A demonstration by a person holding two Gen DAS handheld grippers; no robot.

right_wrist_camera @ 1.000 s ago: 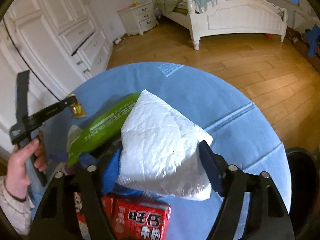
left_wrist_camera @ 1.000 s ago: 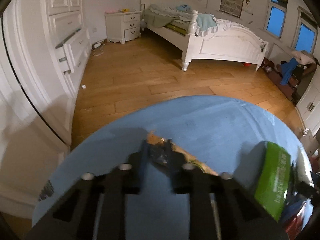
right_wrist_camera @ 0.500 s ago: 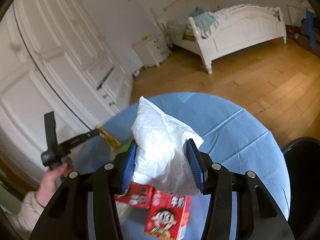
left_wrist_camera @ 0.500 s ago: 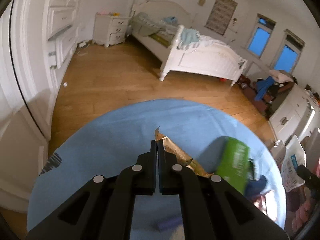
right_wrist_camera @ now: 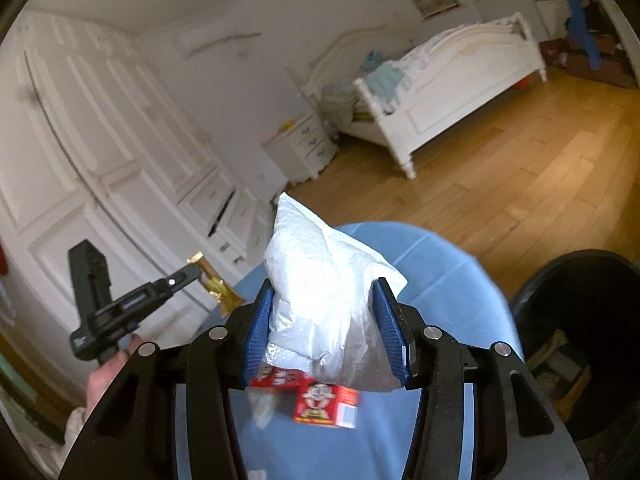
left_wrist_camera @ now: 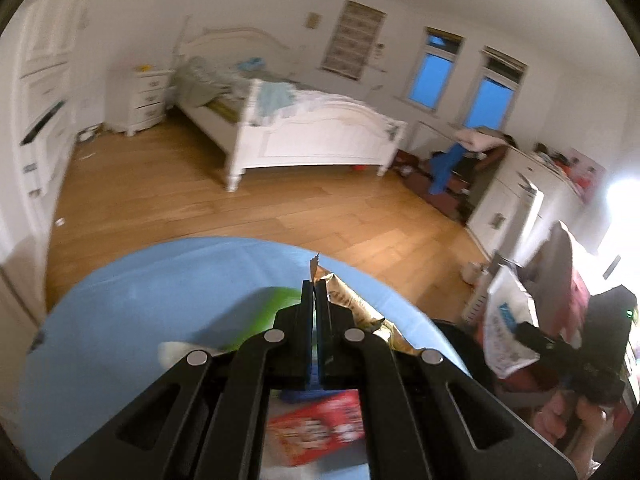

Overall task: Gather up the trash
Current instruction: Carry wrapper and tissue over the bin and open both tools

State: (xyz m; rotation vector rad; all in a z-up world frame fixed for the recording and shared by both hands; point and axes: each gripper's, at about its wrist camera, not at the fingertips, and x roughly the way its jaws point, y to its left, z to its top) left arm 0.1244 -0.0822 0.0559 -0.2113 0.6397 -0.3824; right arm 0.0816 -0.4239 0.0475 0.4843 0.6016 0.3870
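My left gripper is shut on a gold foil wrapper and holds it above the round blue table; it also shows in the right wrist view with the wrapper. My right gripper is shut on a white padded bag, lifted above the table. In the left wrist view the right gripper carries the bag at the right. A black trash bin stands right of the table.
On the table lie red cartons, also in the left wrist view, and a green packet. A white bed, a nightstand and white wardrobes stand around the wood floor.
Both grippers rose higher above the table with their loads. The left one swung right with the wrapper. The right one moved with the bag toward the black bin.
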